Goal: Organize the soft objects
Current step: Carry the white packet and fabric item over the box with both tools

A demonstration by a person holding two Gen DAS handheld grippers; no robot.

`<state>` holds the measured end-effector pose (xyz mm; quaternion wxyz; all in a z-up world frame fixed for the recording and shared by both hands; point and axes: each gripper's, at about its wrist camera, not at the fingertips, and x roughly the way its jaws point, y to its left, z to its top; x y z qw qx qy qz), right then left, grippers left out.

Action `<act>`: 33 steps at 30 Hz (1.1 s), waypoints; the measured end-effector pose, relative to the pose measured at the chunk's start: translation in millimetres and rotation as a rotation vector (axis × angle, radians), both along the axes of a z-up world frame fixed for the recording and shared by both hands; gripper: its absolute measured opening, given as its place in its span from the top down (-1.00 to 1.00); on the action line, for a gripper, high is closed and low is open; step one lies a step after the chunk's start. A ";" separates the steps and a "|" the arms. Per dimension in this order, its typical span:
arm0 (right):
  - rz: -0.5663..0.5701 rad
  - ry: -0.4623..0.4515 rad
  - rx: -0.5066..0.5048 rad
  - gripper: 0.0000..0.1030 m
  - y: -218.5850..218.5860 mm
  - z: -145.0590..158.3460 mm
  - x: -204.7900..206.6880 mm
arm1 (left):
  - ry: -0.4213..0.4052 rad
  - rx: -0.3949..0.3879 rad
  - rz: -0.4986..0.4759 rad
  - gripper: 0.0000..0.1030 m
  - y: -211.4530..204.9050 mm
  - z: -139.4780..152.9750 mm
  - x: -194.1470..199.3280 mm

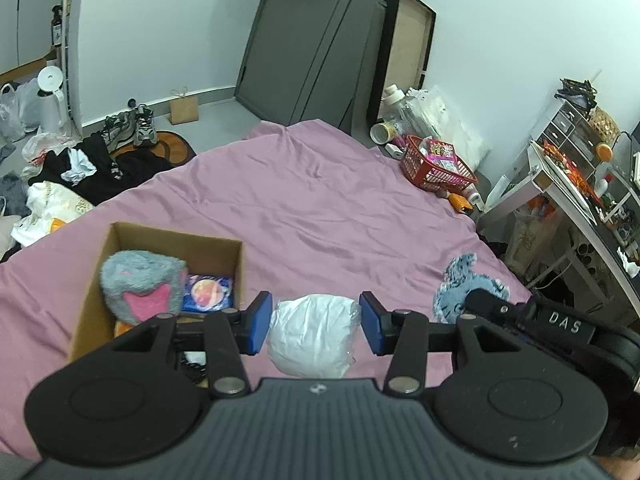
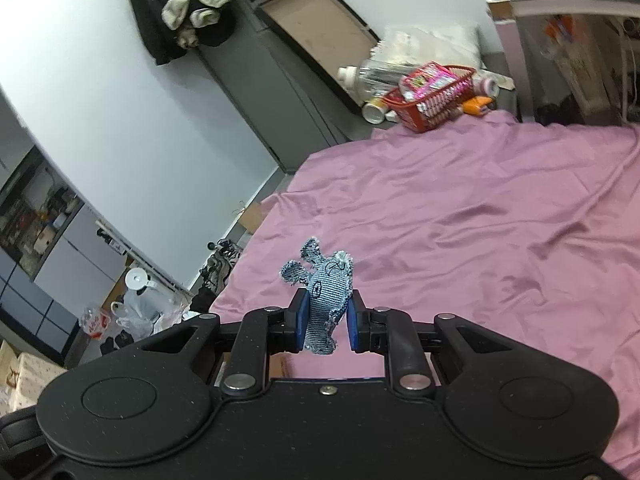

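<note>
Bed with wrinkled pink sheet filled room centre. Walls plain white; floor grey. Dark grey door stood beyond far edge of bed. Framed board leaned against wall near far right corner. White desk with drawer unit stood along right edge. Clothes and shoes lay on floor off left edge. Lighting even, indoor.

My left camera looked down along its fingers, close over the bed; my right faced across it, sharing the red basket.
</note>
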<state>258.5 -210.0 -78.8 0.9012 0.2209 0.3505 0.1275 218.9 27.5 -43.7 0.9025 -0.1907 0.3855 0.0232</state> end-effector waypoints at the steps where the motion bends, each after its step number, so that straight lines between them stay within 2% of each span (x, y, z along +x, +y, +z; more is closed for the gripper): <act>1: 0.006 -0.003 -0.005 0.61 3.7 1.7 -2.4 | 0.001 -0.004 0.001 0.10 3.3 0.2 -3.1; 8: 0.037 -0.035 -0.075 0.61 30.0 10.8 -22.6 | 0.004 0.004 -0.012 0.10 23.8 3.5 -21.5; 16: 0.126 -0.067 -0.095 0.61 58.8 16.7 -37.3 | 0.012 -0.004 0.019 0.09 48.5 2.6 -34.7; 25: 0.203 -0.054 -0.110 0.61 87.2 9.9 -42.8 | 0.060 -0.030 0.055 0.09 73.1 -13.8 -37.1; 33: 0.225 -0.022 -0.121 0.61 98.5 0.6 -41.1 | 0.121 -0.062 0.059 0.08 74.8 -39.0 -31.6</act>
